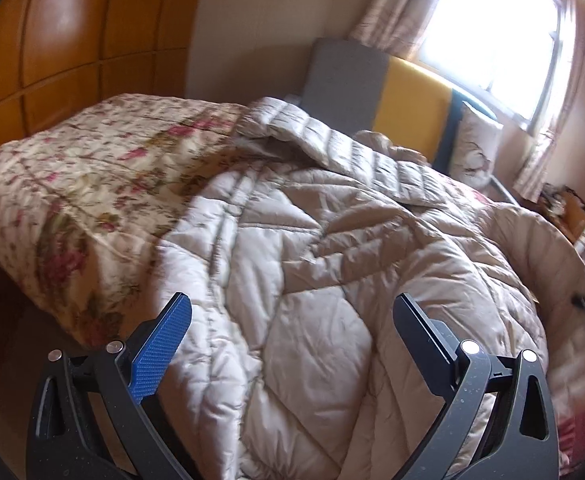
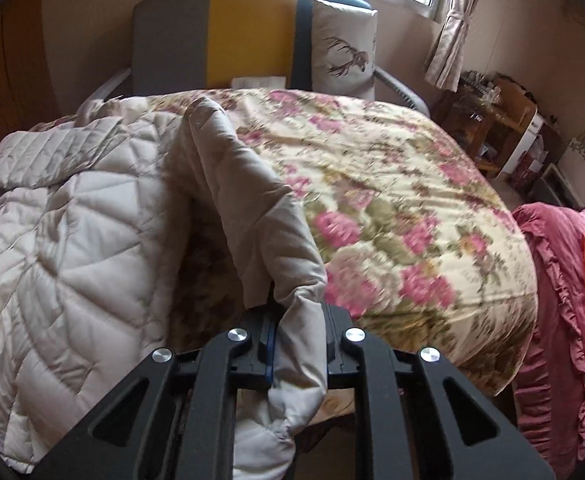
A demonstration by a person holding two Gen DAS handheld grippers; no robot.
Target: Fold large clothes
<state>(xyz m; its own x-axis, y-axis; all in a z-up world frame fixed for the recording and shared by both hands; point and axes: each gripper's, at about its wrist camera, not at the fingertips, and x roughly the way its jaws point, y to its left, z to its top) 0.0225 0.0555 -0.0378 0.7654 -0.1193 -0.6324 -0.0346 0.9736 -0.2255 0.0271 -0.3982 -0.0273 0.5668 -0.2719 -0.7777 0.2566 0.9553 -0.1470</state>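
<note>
Right gripper (image 2: 297, 344): clenched on the cuff end of the sleeve (image 2: 252, 216), fabric bunched between the jaws and spilling below them; grasped there, probably, so the sleeve can be drawn across the body of the garment.
Left gripper (image 1: 292, 344): released, jaws spread wide above the near part of the coat, nothing between the blue pad and the opposite finger; held ready, likely, to pin or seize the padding while the sleeve travels.
Quilted coat (image 1: 312, 240): pale beige, puffy, spread over the near left part of the bed and drooping over its edge toward the grippers; laid flat because padding this bulky needs a broad surface for folding.
Sleeve: raised in an arch from the shoulder down to the clamped cuff, clear of the bedspread beneath.
Floral bedspread (image 2: 392, 200): bare on the right, room for a fold to land.
Red ruffled cover (image 2: 552, 280): just beside the bed on the right, out of the way.
Deer pillow (image 2: 342, 48): propped against the yellow and grey headboard (image 2: 248, 32), well apart from the coat.
Window (image 1: 492, 32): bright, behind the headboard.
</note>
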